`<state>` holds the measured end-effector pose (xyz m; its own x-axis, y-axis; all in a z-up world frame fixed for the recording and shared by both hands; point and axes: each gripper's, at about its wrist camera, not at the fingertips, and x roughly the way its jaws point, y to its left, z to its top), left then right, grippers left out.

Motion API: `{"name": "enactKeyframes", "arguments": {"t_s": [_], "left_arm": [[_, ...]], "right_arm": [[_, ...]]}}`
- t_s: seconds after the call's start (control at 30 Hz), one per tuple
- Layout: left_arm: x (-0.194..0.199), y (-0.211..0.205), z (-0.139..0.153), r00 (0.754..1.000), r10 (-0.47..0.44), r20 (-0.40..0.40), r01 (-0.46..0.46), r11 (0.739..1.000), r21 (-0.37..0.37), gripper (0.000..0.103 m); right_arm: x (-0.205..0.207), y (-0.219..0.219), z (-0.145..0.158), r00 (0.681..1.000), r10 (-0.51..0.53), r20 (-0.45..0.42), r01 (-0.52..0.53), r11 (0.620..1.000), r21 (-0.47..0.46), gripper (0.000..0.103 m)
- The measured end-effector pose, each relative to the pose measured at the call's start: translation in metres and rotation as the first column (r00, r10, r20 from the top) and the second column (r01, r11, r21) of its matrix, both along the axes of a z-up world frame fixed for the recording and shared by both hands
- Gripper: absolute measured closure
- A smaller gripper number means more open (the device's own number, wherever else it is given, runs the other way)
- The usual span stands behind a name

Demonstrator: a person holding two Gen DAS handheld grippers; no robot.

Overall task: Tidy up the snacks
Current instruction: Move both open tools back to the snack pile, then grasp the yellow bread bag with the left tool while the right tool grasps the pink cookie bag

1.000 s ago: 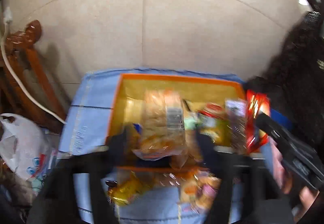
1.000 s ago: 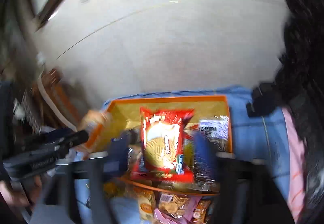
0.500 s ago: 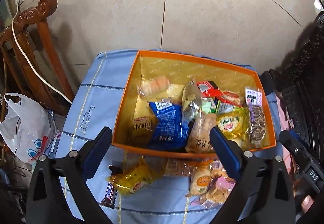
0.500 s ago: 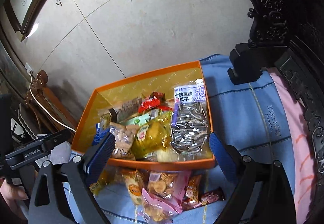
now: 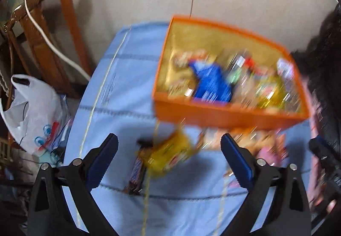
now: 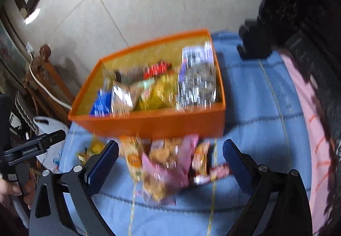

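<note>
Both pairs of fingers stood wide apart with nothing between them, which suited a reach for fresh packets rather than a carry. Between and just ahead of my left gripper point(image 5: 169, 158) lay a yellow snack bag point(image 5: 170, 155), with a dark chocolate bar point(image 5: 136, 174) beside it toward my left finger, both on the blue cloth point(image 5: 119, 91). My right gripper point(image 6: 170, 158) hung over its own heap: a pink packet point(image 6: 168, 169) among cracker packs point(image 6: 134, 157) (too blurred to tell them apart properly). These loose snacks sat close against the near wall of the orange box point(image 6: 153, 124), I judged because they were waiting to go in. Beyond the fingertips, inside the box, a blue packet point(image 5: 211, 84) and other wrappers already lay packed together. Farthest off was pale tiled floor.
</note>
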<state>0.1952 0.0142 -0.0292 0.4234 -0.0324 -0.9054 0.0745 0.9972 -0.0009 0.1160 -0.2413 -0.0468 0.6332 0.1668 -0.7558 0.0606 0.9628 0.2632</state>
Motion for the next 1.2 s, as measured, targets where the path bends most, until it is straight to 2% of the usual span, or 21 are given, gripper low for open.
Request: {"name": "enactKeyframes", "arguments": {"t_s": [0.23, 0.37, 0.47, 0.6, 0.7, 0.8, 0.87, 0.93, 0.97, 1.0, 1.03, 1.1, 1.17, 1.2], "left_arm": [[-0.013, 0.010, -0.047, 0.997, -0.027, -0.074, 0.033, 0.996, 0.082, 0.008], [-0.010, 0.004, -0.059, 0.996, -0.060, -0.068, 0.067, 0.993, 0.102, 0.009], [-0.008, -0.007, -0.067, 0.991, -0.132, -0.034, 0.135, 0.980, 0.147, 0.009], [-0.001, -0.018, -0.086, 0.981, -0.178, -0.072, 0.188, 0.965, 0.183, 0.009], [0.000, -0.028, -0.097, 0.972, -0.230, -0.057, 0.237, 0.946, 0.220, 0.012], [-0.005, -0.032, -0.112, 0.963, -0.250, -0.097, 0.266, 0.932, 0.246, 0.013], [-0.012, -0.030, -0.118, 0.960, -0.251, -0.126, 0.275, 0.932, 0.236, 0.031], [-0.016, -0.027, -0.114, 0.961, -0.248, -0.120, 0.268, 0.944, 0.194, 0.045], [-0.016, -0.025, -0.113, 0.958, -0.246, -0.147, 0.265, 0.956, 0.128, 0.086], [-0.016, -0.020, -0.115, 0.953, -0.233, -0.195, 0.242, 0.970, 0.027, 0.089], [-0.015, -0.017, -0.115, 0.957, -0.215, -0.192, 0.220, 0.975, 0.005, 0.089], [-0.017, -0.012, -0.116, 0.960, -0.201, -0.195, 0.201, 0.979, -0.021, 0.089], [-0.019, -0.008, -0.115, 0.961, -0.179, -0.211, 0.172, 0.984, -0.052, 0.090], [-0.020, -0.004, -0.115, 0.961, -0.165, -0.224, 0.149, 0.985, -0.085, 0.090]], "right_arm": [[-0.023, 0.002, -0.041, 0.994, 0.023, -0.104, -0.024, 1.000, -0.013, 0.004], [-0.029, -0.001, -0.058, 0.988, 0.023, -0.155, -0.023, 1.000, 0.003, 0.004], [-0.029, -0.005, -0.066, 0.980, 0.025, -0.196, -0.009, 0.997, 0.082, 0.004], [-0.027, 0.000, -0.069, 0.981, 0.032, -0.193, -0.019, 0.998, 0.067, 0.004], [-0.022, 0.005, -0.078, 0.975, 0.036, -0.219, -0.020, 0.997, 0.072, 0.004], [-0.015, 0.018, -0.086, 0.969, 0.059, -0.240, -0.044, 0.997, 0.068, 0.004], [-0.008, 0.031, -0.093, 0.964, 0.084, -0.253, -0.071, 0.996, 0.061, 0.004], [-0.001, 0.044, -0.096, 0.966, 0.108, -0.234, -0.100, 0.994, 0.045, 0.005], [0.002, 0.051, -0.098, 0.965, 0.118, -0.234, -0.116, 0.993, 0.025, 0.020], [0.006, 0.057, -0.099, 0.965, 0.126, -0.230, -0.126, 0.992, 0.014, 0.030], [0.010, 0.062, -0.099, 0.967, 0.121, -0.223, -0.126, 0.992, -0.009, 0.039], [0.013, 0.069, -0.099, 0.969, 0.138, -0.205, -0.149, 0.988, -0.034, 0.050], [0.011, 0.068, -0.097, 0.965, 0.158, -0.209, -0.163, 0.987, -0.010, 0.062], [0.008, 0.066, -0.094, 0.965, 0.165, -0.205, -0.166, 0.986, 0.009, 0.063]]}}
